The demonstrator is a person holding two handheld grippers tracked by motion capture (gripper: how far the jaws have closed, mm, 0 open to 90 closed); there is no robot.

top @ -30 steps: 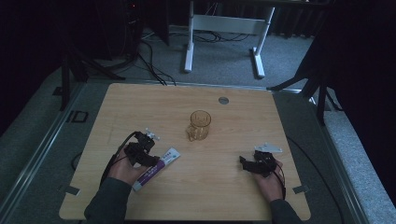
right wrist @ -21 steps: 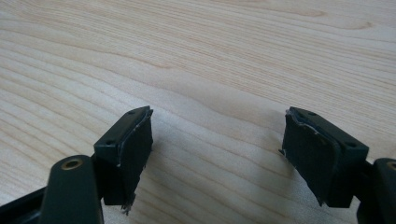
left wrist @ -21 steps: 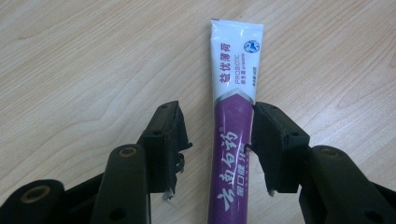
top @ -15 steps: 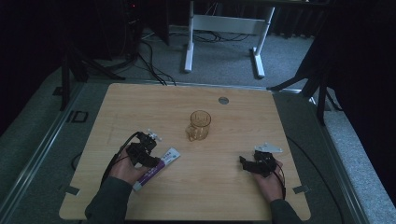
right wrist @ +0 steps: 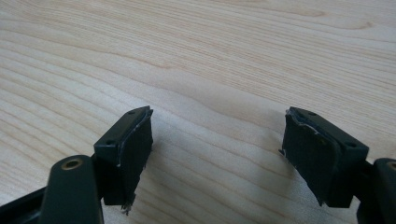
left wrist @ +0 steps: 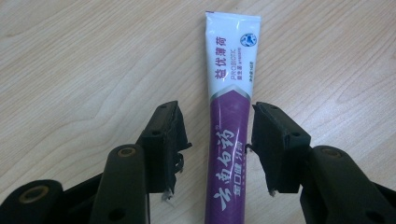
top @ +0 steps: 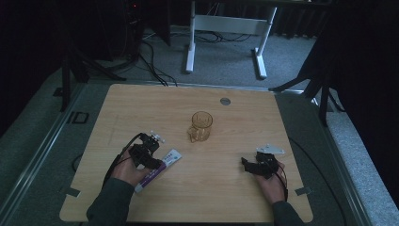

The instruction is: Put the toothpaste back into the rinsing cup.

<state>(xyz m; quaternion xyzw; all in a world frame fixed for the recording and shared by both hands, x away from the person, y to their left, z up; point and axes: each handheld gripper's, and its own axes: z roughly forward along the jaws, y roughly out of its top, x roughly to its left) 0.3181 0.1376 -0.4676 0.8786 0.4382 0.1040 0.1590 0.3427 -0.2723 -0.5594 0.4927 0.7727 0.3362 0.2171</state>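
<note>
Leftmost first: your left gripper (top: 149,151) sits low over the toothpaste tube (top: 157,169), which lies flat on the worktop (top: 226,197) near its front-left part, crimped white end pointing toward the glass mug (top: 200,126).

Left gripper view: jaws apart, straddling the purple body of the tube (left wrist: 229,140), one pad on each side, small gaps both sides. No contact yet, as far as you can judge.

Centre: mug stands upright, well apart from both grippers. A small grey disc (top: 225,100) lies farther back.

Right: your right gripper (top: 254,165) rests near the front-right of the worktop, jaws wide apart over bare wood (right wrist: 210,93), holding nothing.

Risks from here:
- The tube is soft and rounded; closing on it this low could squeeze it out forward or roll it, since the pads meet a curved flank.
- Closing hard may crush the body and force paste toward the cap end, which lies hidden under the gripper.
- The right-hand pad looks slightly nearer than the left-hand one; uneven contact would nudge the tube sideways first.

Against the earlier frames: no visible change. Grippers, tube and mug sit where they did a second ago; the left hand has paused in the straddle.
</note>
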